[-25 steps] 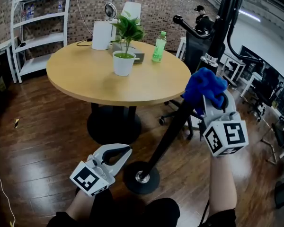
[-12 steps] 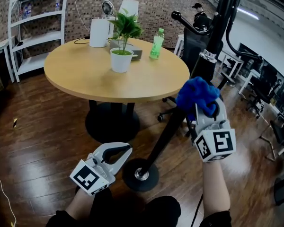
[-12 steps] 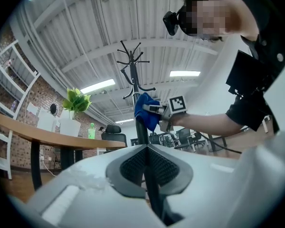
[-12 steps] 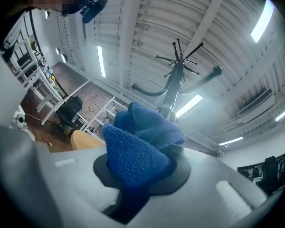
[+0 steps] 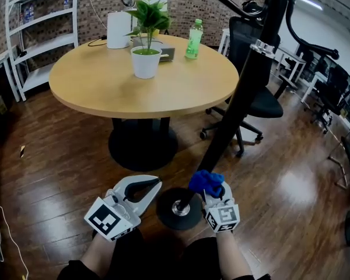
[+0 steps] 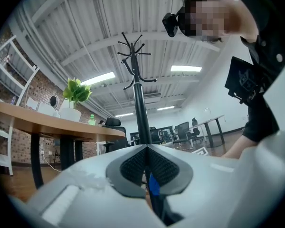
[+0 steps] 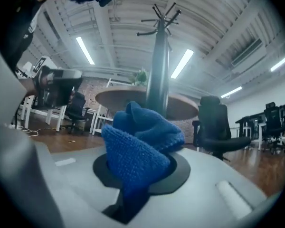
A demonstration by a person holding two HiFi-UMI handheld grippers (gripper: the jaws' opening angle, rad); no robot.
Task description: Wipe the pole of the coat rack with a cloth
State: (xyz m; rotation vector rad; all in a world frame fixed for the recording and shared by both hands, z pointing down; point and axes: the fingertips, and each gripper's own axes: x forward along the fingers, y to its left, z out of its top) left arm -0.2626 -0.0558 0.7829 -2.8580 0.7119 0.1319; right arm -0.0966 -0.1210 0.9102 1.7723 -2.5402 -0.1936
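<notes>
The coat rack's black pole (image 5: 238, 101) rises at a slant from its round base (image 5: 163, 210) on the wood floor. Low on the pole, just above the base, my right gripper (image 5: 210, 191) is shut on a bunched blue cloth (image 5: 206, 182) that presses against the pole's right side. In the right gripper view the cloth (image 7: 138, 148) fills the jaws of the right gripper (image 7: 141, 167), and the pole (image 7: 159, 75) stands right behind it. My left gripper (image 5: 156, 183) rests left of the base, shut and holding nothing. In its own view the left gripper (image 6: 146, 147) points at the pole (image 6: 139, 110).
A round wooden table (image 5: 93, 89) stands beyond the rack, bearing a potted plant (image 5: 146, 60), a green bottle (image 5: 193, 39) and a white jug (image 5: 119, 29). A black office chair (image 5: 261, 101) sits behind the pole. White shelving (image 5: 32, 45) lines the left wall.
My right gripper has slid the blue cloth down the pole, from about mid-height to just above the base. The left gripper has stayed put.
</notes>
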